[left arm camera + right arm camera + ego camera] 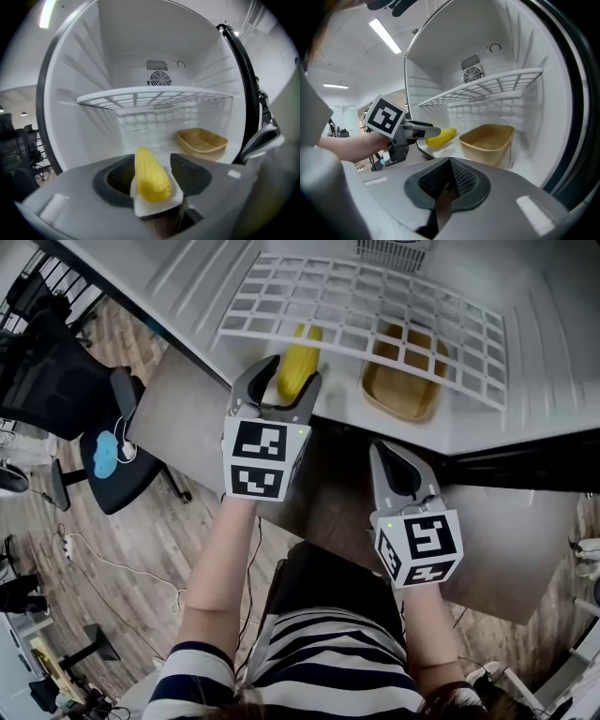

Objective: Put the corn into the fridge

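At fridge threshold: left gripper (289,376) reaches across the front edge of the open fridge (553,362).
Left claw: pinching the corn (152,180) at its near end, one jaw on each side.
Corn: yellow, pointing to 12 o'clock into the lower compartment, beneath the wire shelf (375,315). It appears to hang just above the fridge floor, though contact cannot be confirmed.
Right gripper (449,180): at 4 o'clock of the left gripper, outside the fridge.
Right claw: pressed together, nothing between the jaws.
Tray (487,140): tan, on the fridge floor at 2 o'clock of the corn, near but apart.
Chair (56,381): dark, at 9 o'clock, well apart from the fridge.
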The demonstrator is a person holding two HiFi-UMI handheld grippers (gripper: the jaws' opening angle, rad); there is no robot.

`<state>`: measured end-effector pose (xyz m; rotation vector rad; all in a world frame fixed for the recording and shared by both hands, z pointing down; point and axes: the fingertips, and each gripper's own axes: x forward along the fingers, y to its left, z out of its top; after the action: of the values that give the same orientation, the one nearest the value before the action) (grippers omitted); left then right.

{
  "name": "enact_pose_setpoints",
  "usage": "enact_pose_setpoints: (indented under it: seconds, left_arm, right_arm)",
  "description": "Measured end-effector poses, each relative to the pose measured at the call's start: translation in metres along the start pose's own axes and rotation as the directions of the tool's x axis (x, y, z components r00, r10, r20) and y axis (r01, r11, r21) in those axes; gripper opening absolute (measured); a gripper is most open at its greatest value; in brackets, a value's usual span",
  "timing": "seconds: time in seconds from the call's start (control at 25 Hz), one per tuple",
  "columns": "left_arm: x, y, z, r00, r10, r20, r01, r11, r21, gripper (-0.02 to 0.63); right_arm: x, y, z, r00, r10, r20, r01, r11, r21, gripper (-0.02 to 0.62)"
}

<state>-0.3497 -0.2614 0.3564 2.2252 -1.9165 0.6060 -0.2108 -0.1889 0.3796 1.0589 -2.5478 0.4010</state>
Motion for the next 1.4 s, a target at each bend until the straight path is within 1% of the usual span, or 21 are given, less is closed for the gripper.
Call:
enact_pose_setpoints:
  seconds: [0.2, 0.36, 0.6, 0.76, 0.88, 1.12, 1.4]
  left_arm:
    - [-0.021, 0.001, 0.003, 1.000, 0.000, 0.021, 0.001, 0.997, -0.080, 0.000]
    - [-0.040, -0.002, 0.006, 0.999, 0.006, 0.041, -0.001, 0.993, -0.121, 0.000]
    - [-0.068, -0.002, 0.013, 0.995, 0.056, 0.086, -0.039, 0.980, -0.196, 0.000]
    - [-0.084, 0.001, 0.013, 0.992, 0.086, 0.092, -0.062, 0.970, -0.236, 0.000]
    - [-0.095, 0.004, 0.010, 0.991, 0.105, 0.081, -0.083, 0.968, -0.239, 0.000]
    - [-0.114, 0.009, -0.005, 0.989, 0.142, 0.041, -0.130, 0.967, -0.220, 0.000]
    - [-0.136, 0.016, -0.023, 0.985, 0.174, 0.013, -0.166, 0.956, -0.243, 0.000]
  right_arm:
    - [-0.005, -0.001, 0.012, 1.000, 0.000, 0.018, 0.001, 1.000, -0.010, -0.002]
    - [-0.008, -0.001, 0.019, 0.999, 0.005, 0.031, -0.004, 1.000, -0.018, -0.002]
    - [-0.012, 0.000, 0.033, 0.998, 0.010, 0.061, -0.008, 0.999, -0.031, -0.002]
    - [-0.016, -0.003, 0.040, 0.997, 0.006, 0.078, -0.003, 0.999, -0.040, -0.002]
    - [-0.019, -0.006, 0.043, 0.996, -0.003, 0.088, 0.007, 0.999, -0.038, -0.002]
    - [-0.023, -0.012, 0.044, 0.996, -0.029, 0.089, 0.032, 0.999, -0.032, -0.003]
    - [-0.022, -0.005, 0.042, 0.996, -0.020, 0.085, 0.023, 0.999, -0.035, -0.003]
